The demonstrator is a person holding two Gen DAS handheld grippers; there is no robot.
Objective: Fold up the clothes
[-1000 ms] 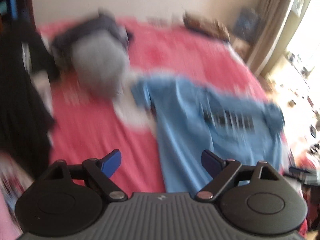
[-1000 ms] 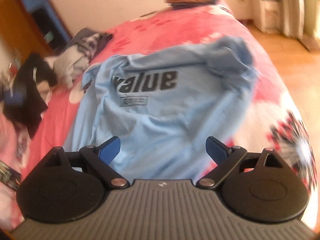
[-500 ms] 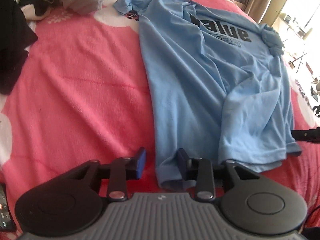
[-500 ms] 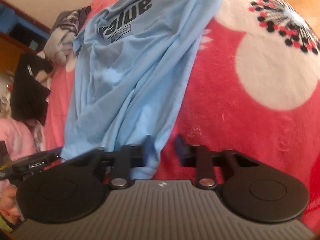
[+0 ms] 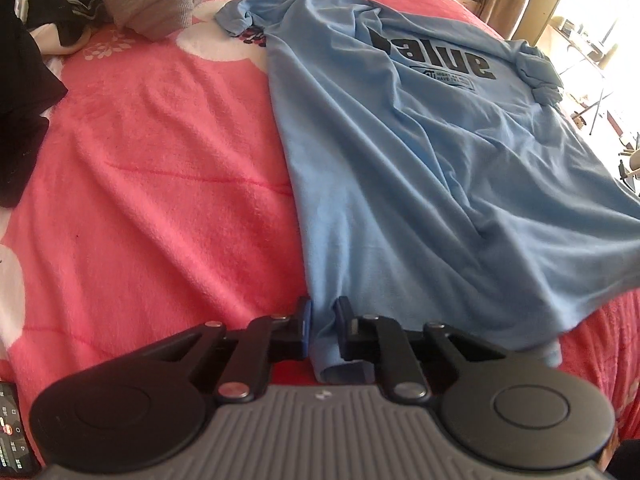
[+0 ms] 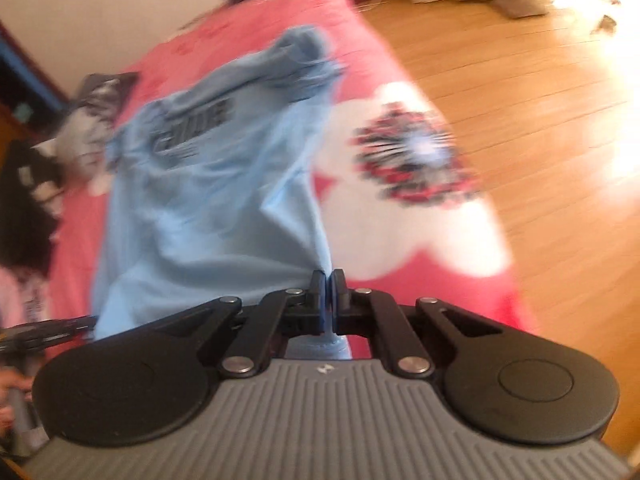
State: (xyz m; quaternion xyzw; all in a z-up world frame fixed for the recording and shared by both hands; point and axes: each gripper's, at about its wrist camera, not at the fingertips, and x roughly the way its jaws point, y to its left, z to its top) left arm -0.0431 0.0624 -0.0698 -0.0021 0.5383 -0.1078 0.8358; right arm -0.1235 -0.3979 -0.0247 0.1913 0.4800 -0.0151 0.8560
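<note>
Garment: light-blue T-shirt (image 5: 420,168) lies face up on the pink blanket (image 5: 152,184), black "value" print toward 1 o'clock in the left wrist view, hem nearest the cameras.
Left gripper (image 5: 323,316): jaws closing on the hem corner at 6 o'clock; cloth is between the pads, which appear to touch it.
Right gripper (image 6: 330,284): clenched on the opposite hem corner; fabric runs taut from the jaws toward 11 o'clock. View is blurred.
Condition of shirt: creased across the body; the sleeve (image 5: 540,76) at 2 o'clock is bunched, the other at 12 o'clock is partly tucked.
Done: both hem corners taken.
Left: no fold visible yet; judged an early stage.
Other clothes: grey garment (image 5: 156,0) and black garment (image 5: 20,92) at 10 to 11 o'clock, unfolded.
Risk: judged that the bunched sleeve will spoil a clean fold.
</note>
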